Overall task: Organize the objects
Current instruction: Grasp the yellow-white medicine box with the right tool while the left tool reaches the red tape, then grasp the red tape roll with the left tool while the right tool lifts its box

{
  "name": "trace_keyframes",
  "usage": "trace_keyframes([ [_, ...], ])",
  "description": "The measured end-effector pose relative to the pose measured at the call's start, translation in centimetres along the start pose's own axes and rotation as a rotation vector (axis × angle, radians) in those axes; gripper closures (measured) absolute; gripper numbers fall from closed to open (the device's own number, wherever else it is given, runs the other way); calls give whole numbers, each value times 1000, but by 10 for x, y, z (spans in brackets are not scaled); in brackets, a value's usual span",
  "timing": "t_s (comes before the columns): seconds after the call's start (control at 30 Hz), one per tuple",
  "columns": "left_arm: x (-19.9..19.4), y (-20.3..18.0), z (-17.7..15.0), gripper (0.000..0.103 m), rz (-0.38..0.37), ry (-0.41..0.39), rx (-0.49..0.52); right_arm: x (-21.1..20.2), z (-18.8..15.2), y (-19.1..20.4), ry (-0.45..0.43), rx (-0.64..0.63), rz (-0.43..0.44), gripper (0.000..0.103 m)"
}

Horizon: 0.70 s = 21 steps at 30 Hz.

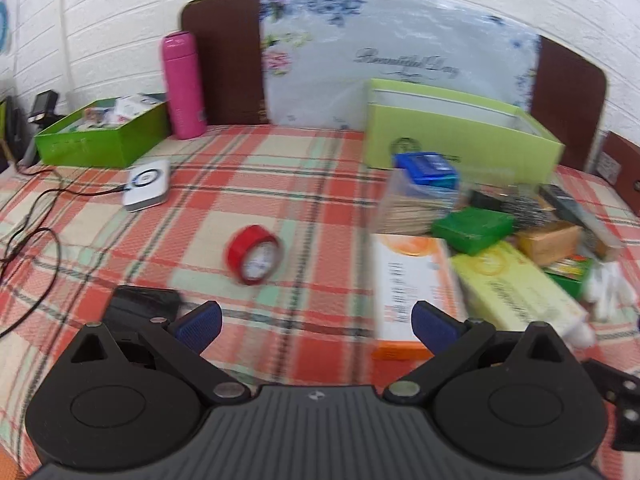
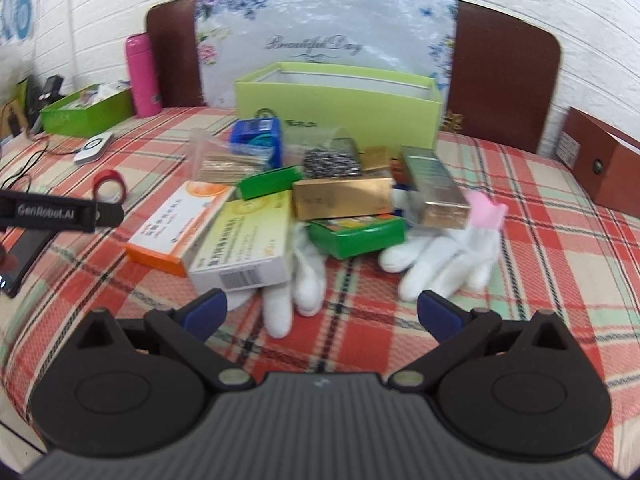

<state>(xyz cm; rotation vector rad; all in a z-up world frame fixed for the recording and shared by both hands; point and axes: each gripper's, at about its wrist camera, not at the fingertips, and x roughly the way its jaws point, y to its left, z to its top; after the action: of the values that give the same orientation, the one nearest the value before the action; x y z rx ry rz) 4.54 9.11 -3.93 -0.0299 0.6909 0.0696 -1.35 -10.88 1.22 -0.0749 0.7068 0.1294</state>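
Observation:
A pile of small boxes lies on the plaid cloth in front of an open light-green box (image 2: 336, 98), which also shows in the left wrist view (image 1: 460, 136). The pile holds an orange-white box (image 2: 180, 224), a pale yellow box (image 2: 248, 240), two gold boxes (image 2: 340, 198), green boxes (image 2: 356, 234), a blue box (image 2: 256, 132) and white gloves (image 2: 440, 260). My right gripper (image 2: 320, 314) is open and empty, just short of the gloves. My left gripper (image 1: 316, 326) is open and empty, near a red tape roll (image 1: 254, 254) and the orange-white box (image 1: 412, 280).
A pink bottle (image 1: 182, 84) and a green tray of items (image 1: 104, 132) stand at the back left. A white device (image 1: 146, 184) with a black cable lies near them. A black object (image 1: 144, 304) lies by my left finger. A brown box (image 2: 600, 160) sits at the right.

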Motion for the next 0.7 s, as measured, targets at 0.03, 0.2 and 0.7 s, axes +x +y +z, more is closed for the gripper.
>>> trace_keyframes([
  [0.03, 4, 8, 2, 0, 12, 0, -7, 3, 1, 4, 3, -15, 12, 0],
  [0.2, 33, 37, 16, 8, 6, -5, -8, 24, 10, 29, 5, -92, 45, 0],
  [0.7, 83, 48, 36, 64, -118, 71, -35, 59, 16, 59, -8, -262, 10, 34],
])
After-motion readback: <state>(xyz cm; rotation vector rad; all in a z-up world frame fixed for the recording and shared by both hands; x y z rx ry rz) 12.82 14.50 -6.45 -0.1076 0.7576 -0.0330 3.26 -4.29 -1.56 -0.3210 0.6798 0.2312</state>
